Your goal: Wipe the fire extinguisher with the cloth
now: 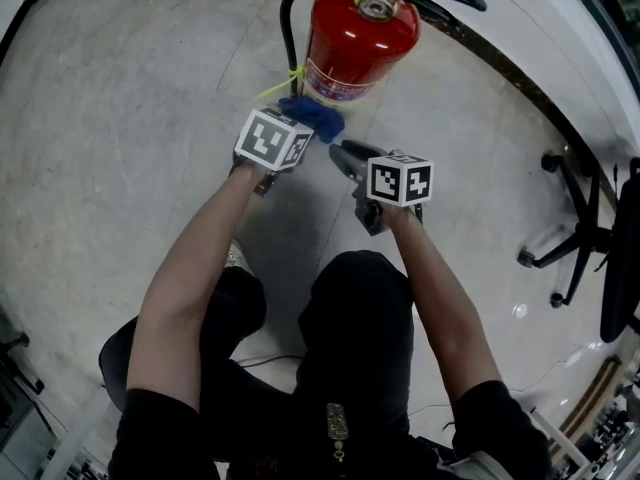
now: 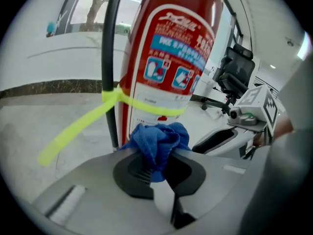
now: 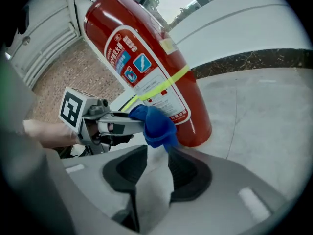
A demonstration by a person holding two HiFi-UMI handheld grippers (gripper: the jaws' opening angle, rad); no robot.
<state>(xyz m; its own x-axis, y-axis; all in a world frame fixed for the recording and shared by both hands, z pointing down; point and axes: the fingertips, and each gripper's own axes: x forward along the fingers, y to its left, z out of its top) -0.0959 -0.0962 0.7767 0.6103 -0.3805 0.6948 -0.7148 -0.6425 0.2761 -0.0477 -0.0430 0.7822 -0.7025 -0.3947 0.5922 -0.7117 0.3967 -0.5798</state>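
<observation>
A red fire extinguisher stands upright on the grey floor, with a yellow tie around its body and hose. My left gripper is shut on a bunched blue cloth, held just in front of the extinguisher's lower label. The cloth sticks out between the left gripper's pads. My right gripper stands open to the right of the left one, with nothing between its jaws. In the right gripper view the cloth hangs just past the right gripper, and the extinguisher rises behind it.
The extinguisher's black hose runs down its left side. An office chair base stands at the right. A dark strip borders the floor along the far wall. The person's knees are below the grippers.
</observation>
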